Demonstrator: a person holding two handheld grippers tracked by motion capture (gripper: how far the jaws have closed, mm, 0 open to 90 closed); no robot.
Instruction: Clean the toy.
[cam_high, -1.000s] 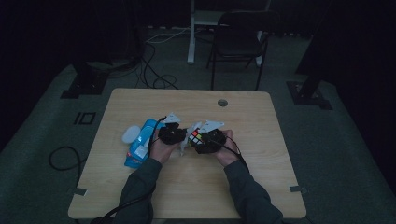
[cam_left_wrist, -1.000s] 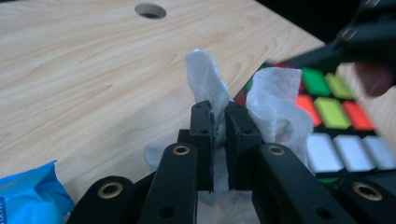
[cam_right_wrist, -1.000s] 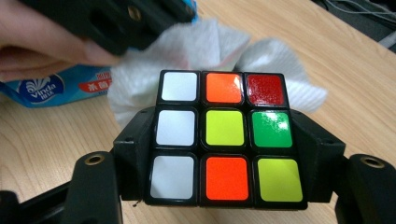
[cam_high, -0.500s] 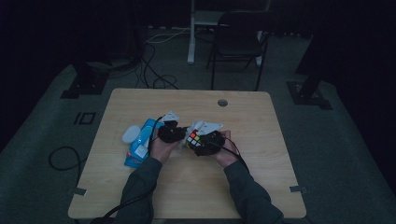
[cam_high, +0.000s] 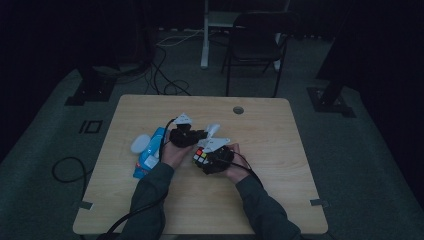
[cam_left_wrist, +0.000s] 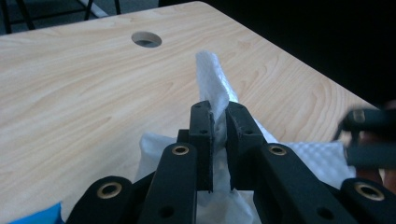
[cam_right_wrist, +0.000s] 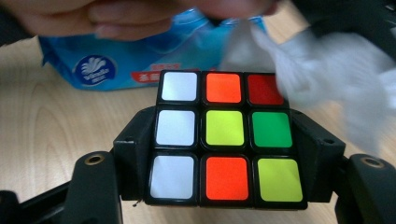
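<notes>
The blue tissue pack (cam_right_wrist: 116, 60) bears a "vinda" logo.

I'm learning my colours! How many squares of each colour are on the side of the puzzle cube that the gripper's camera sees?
On the facing side of the puzzle cube, held in the right gripper:
White: 3
Orange: 3
Yellow-green: 2
Red: 1
Green: 1
Total: 9 squares

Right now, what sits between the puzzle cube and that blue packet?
In the right gripper view, only bare table separates the puzzle cube from the blue packet; a hand hovers over the packet, and the white tissue hangs off to one side.
</notes>
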